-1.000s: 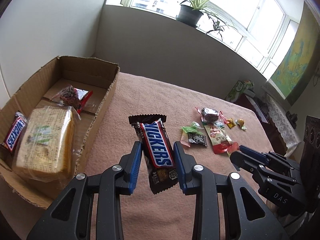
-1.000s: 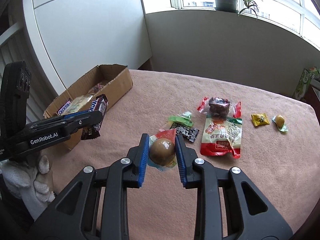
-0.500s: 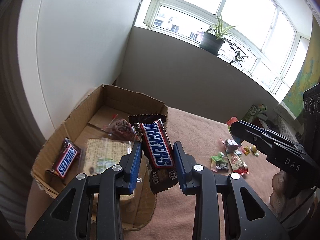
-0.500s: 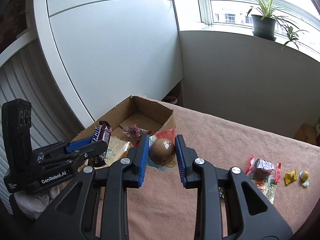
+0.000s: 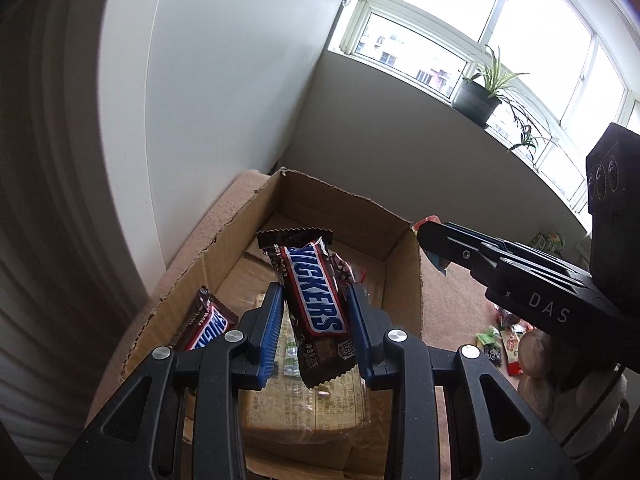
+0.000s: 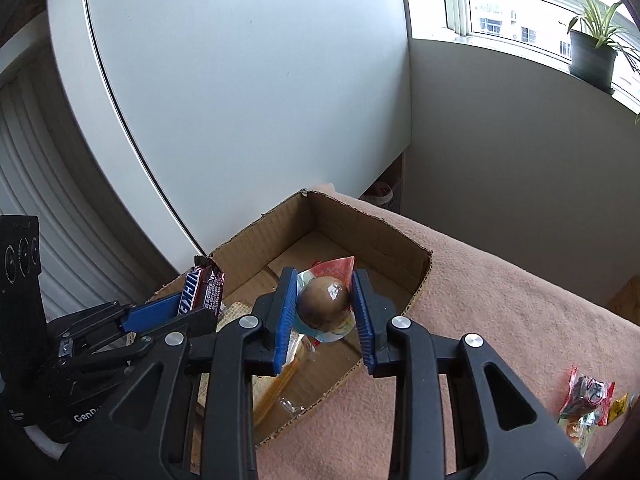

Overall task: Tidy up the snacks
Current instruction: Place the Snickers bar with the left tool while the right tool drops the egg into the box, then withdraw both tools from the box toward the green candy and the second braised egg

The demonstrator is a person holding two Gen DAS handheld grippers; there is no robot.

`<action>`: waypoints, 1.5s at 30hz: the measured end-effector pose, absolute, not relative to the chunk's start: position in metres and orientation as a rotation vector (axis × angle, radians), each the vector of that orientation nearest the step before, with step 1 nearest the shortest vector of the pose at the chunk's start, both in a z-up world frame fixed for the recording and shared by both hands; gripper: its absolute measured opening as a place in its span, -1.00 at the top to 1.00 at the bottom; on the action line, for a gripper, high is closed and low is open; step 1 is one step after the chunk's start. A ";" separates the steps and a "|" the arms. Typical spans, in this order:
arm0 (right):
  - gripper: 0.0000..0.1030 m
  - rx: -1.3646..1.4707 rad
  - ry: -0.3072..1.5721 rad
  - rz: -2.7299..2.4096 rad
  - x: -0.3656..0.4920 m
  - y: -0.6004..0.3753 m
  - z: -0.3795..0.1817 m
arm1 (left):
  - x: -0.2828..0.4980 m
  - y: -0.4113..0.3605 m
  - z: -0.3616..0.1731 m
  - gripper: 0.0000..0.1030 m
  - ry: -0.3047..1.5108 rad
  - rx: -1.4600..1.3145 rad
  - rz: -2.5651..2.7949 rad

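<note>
Step in hand: both grippers hang over the open brown cardboard box (image 5: 400, 280), each with a snack; this looks like the drop-off part of the sorting.
Left gripper (image 5: 316, 334): blue-padded jaws closed to a narrow gap on a brown-wrapped Snickers chocolate bar (image 5: 316, 300), held upright above the box interior.
Right gripper (image 6: 325, 312): jaws pinched on a round brown egg-like snack in a clear and red pouch (image 6: 324, 303), poised over the box's near-right part.
Box contents: a second Snickers bar (image 5: 206, 326) lies at 9 o'clock from the held one; a large clear-wrapped yellowish packet (image 5: 312, 404) lies beneath, at 6 o'clock.
Left to sort: small bright wrapped candies (image 6: 586, 398) lie on the pink cloth-covered table (image 6: 500, 320), at 4 o'clock in the right view, well apart from the box.
Next move: probably lower each item and part the jaws; the two tools are near each other, so releases want spacing.
Writing: "SNICKERS" on both bars; "DAS" on the right tool's side; "GenR…" partly readable on the left tool.
</note>
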State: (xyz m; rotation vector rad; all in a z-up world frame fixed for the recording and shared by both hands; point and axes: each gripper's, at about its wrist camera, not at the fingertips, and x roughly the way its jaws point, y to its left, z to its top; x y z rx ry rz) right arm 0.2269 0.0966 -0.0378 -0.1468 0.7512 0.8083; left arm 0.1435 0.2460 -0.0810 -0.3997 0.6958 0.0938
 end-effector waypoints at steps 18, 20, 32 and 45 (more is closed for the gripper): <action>-0.99 -0.121 0.616 0.722 0.210 0.062 -0.017 | 0.135 0.247 -0.074 -0.22 0.684 -0.416 0.119; -0.99 -0.122 0.618 0.714 0.208 0.054 -0.016 | 0.137 0.243 -0.072 -0.22 0.679 -0.418 0.110; -0.99 -0.077 0.644 0.573 0.204 -0.057 -0.025 | 0.139 0.196 -0.072 -0.22 0.695 -0.375 -0.002; -0.99 0.001 0.691 0.309 0.221 -0.209 -0.044 | 0.156 0.127 -0.083 -0.22 0.758 -0.306 -0.151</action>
